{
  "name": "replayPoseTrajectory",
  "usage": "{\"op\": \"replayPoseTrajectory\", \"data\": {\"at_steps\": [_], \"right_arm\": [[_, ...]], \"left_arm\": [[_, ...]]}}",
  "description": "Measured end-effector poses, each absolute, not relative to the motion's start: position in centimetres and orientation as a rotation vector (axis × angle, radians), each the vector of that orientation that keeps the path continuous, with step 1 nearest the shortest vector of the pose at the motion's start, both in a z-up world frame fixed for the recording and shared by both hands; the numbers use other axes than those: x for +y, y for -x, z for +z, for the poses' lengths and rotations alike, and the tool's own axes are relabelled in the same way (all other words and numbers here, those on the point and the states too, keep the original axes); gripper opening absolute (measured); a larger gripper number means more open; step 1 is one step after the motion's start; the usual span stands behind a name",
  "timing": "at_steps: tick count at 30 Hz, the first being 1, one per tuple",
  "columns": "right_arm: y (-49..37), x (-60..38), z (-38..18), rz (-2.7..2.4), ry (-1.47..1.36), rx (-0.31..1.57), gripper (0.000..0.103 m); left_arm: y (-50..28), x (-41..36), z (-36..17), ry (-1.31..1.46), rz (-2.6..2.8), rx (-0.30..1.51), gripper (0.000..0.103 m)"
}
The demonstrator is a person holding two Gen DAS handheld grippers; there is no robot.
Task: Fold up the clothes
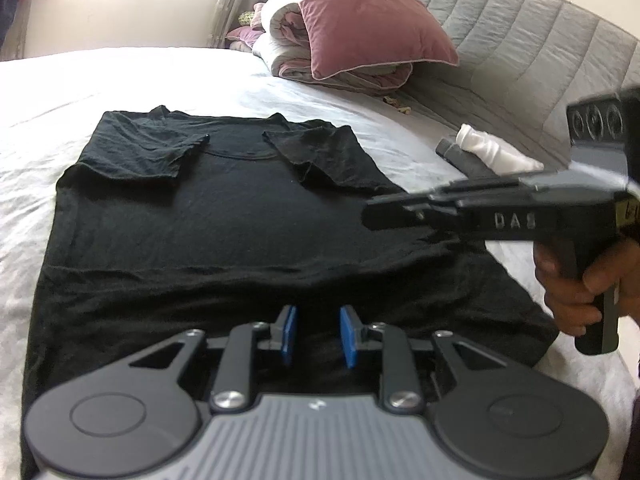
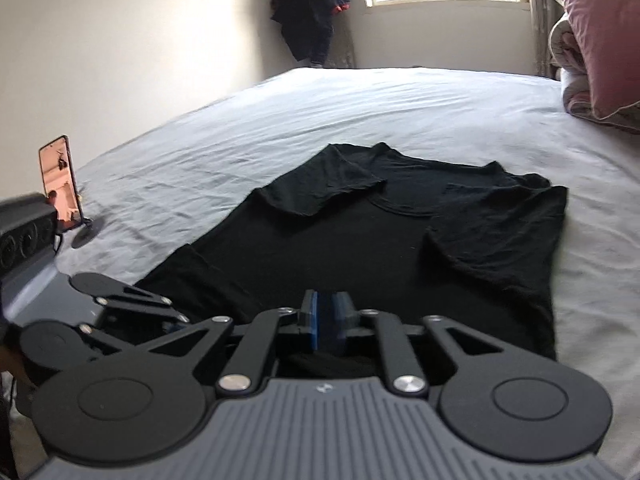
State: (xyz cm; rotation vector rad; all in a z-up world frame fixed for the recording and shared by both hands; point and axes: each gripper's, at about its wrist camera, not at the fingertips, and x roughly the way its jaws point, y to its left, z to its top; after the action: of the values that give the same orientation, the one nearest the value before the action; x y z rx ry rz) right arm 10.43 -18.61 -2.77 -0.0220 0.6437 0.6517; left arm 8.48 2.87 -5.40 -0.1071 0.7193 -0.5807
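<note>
Left to right: on the left we see the white bed sheet (image 1: 48, 152), wrinkled and bare, and in the right wrist view a phone on a stand (image 2: 60, 184) at the sheet's left edge. Centre: black t-shirt (image 1: 224, 216) lies flat on the bed, both sleeves folded in over the chest, neck toward the far end, hem nearest us. Our left gripper (image 1: 316, 334) sits over the hem, blue pads spread, a gap between them, nothing pinched. Our right gripper (image 2: 327, 326) is over the hem too; pads are a narrow slit apart, no cloth visibly clamped. Right: the hand (image 1: 584, 280) holding the right gripper, a grey-and-white rolled bundle (image 1: 484, 154), a pink pillow (image 1: 368, 16) on folded bedding, a grey quilted headboard (image 1: 540, 40).
</note>
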Motion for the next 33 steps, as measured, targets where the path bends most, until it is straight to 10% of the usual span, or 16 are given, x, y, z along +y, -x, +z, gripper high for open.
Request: {"op": "replayPoseTrajectory", "data": {"at_steps": [4,13,20,27,33], "right_arm": [[-10.1,-18.7,-3.4,0.648,0.076,0.666,0.044],[-9.7,-17.5,-5.6,0.601,0.219,0.69,0.044],[-8.4,-16.3,-5.5,0.614,0.292,0.661,0.008],[-6.9,-15.6,-4.9,0.562,0.34,0.583,0.006],[-6.4,-14.7,-5.5,0.459,0.403,0.495,0.006]], "left_arm": [[-8.6,3.5,-5.0,0.124,-0.56,0.71,0.026],[-9.4,6.6,-3.4,0.139,-0.398,0.662,0.031],[-10.6,11.0,-3.3,0.158,-0.18,0.673,0.031],[-10.9,11.1,-4.2,0.089,-0.12,0.7,0.029],[-10.4,10.0,-4.4,0.009,-0.077,0.649,0.005]]}}
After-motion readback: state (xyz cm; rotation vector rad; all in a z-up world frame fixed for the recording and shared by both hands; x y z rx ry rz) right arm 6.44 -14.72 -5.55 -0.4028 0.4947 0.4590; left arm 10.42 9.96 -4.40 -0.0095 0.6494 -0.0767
